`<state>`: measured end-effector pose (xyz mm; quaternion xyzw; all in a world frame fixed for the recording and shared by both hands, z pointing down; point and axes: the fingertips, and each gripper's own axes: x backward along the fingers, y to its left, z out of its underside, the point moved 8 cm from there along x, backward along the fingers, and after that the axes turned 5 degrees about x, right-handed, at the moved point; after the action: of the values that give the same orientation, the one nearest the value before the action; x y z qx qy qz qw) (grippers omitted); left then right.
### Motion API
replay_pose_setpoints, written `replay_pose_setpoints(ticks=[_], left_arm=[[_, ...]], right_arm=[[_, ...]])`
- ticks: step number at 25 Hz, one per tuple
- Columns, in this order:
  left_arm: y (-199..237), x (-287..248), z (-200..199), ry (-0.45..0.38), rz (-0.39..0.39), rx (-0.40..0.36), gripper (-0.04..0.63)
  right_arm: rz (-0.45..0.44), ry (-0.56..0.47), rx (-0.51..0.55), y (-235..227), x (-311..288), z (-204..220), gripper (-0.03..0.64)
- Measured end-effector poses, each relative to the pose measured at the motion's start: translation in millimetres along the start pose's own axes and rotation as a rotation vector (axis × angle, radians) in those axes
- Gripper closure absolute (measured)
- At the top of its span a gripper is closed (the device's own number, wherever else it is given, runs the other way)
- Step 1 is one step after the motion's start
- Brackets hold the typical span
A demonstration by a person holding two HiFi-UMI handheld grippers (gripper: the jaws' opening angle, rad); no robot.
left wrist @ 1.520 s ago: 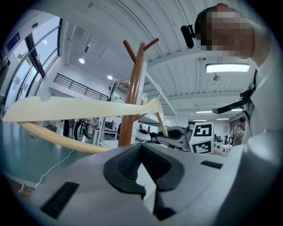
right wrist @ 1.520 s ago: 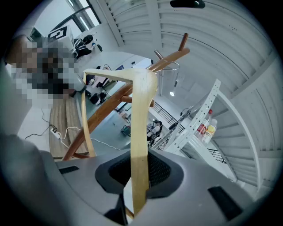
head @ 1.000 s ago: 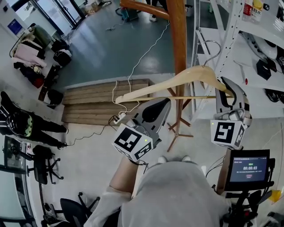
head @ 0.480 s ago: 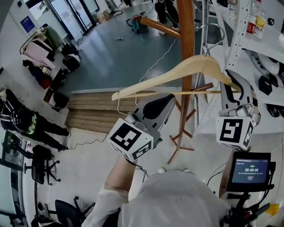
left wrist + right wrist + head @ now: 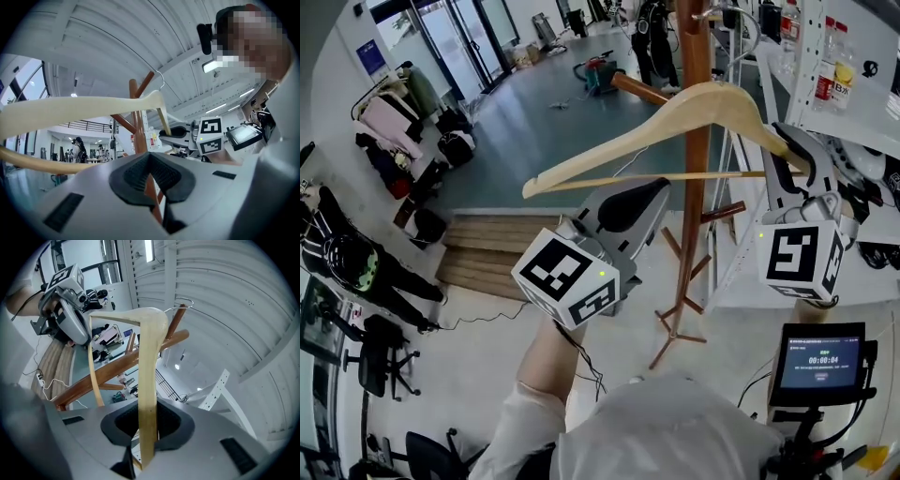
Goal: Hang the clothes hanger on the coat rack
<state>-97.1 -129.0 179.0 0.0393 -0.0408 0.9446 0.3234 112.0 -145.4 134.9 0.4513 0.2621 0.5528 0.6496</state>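
Up beside the coat rack (image 5: 696, 187): the clothes hanger (image 5: 675, 112) was in the air, off the rack, and crossed in front of the post.
Right gripper (image 5: 792, 159): its jaws were clamped on the hanger's right arm, close to the end.
Left gripper (image 5: 642, 197): its jaws were drawn almost together on nothing, just under the middle of the hanger's bar.
Long axis: it ran across the person from side to side, with the left end lower and the neck highest.
Hook (image 5: 727, 14): it stood up from the neck just beside the post, and no view showed it over a peg.
Peg (image 5: 642, 89): it sloped out to the left of the post, below the hook.
Coming move, as judged: the right gripper alone carried the hanger, so it would have to bring the hook over a peg.
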Motion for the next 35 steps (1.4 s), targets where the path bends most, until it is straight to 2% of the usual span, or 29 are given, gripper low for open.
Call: replay_pose_setpoints(ticks=[7, 14, 20, 35], left_arm=[[8, -6, -20, -0.018, -0.007, -0.042, 0.594], [13, -8, -15, -0.019, -0.012, -0.015, 0.594], [11, -10, -11, -0.019, -0.014, -0.028, 0.594], [12, -18, 9, 0.013, 0.009, 0.012, 0.594]], right_arm=[[0.011, -0.017, 0.010, -17, -14, -15, 0.546], [-0.020, -0.008, 0.013, -11, -21, -13, 0.546], [-0.033, -0.012, 0.013, -6, -23, -12, 0.546], [-0.067, 0.044, 0.009, 8, -22, 4, 0.546]])
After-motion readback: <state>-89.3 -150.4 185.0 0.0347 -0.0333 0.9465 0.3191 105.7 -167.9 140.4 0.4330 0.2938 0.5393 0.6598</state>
